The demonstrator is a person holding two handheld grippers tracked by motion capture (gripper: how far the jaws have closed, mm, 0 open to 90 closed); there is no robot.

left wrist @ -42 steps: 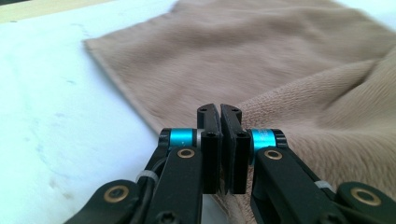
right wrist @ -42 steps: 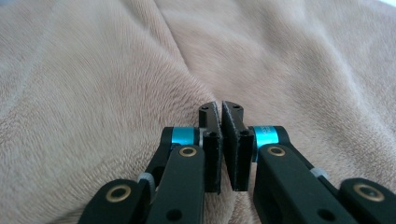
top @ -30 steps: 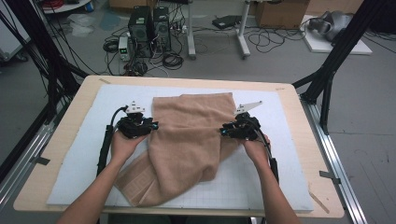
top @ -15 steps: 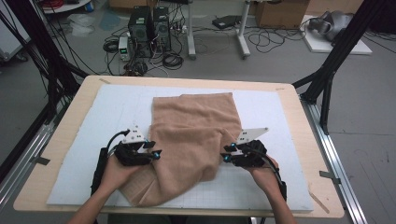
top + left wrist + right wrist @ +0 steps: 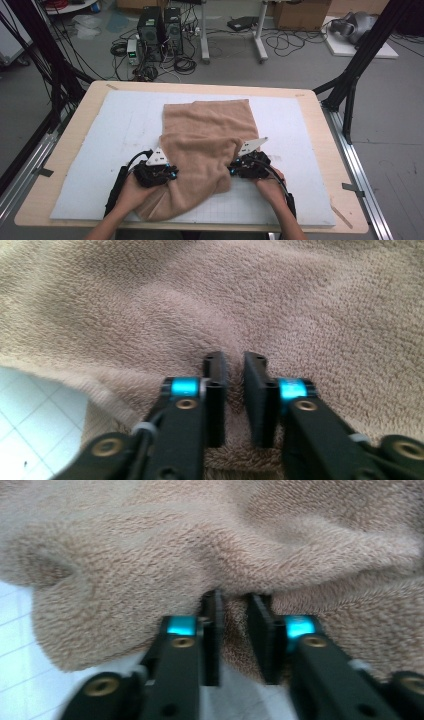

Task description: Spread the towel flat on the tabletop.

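A tan terry towel lies crumpled on the white gridded mat, its near end bunched toward the table's front edge. My left gripper sits at the towel's left side and my right gripper at its right side, level with each other. In the left gripper view the jaws have just been closing and pinch a ridge of towel. In the right gripper view the jaws have likewise just been closing, with a fold of towel squeezed between them.
The mat covers a wooden table with metal rails along both sides. Black stand legs rise at the far corners. Computers and cables lie on the floor beyond the far edge.
Both hands have moved toward the table's near edge along the towel's sides and dropped lower. The jaws have closed on towel folds, and the cloth between them has bunched up.
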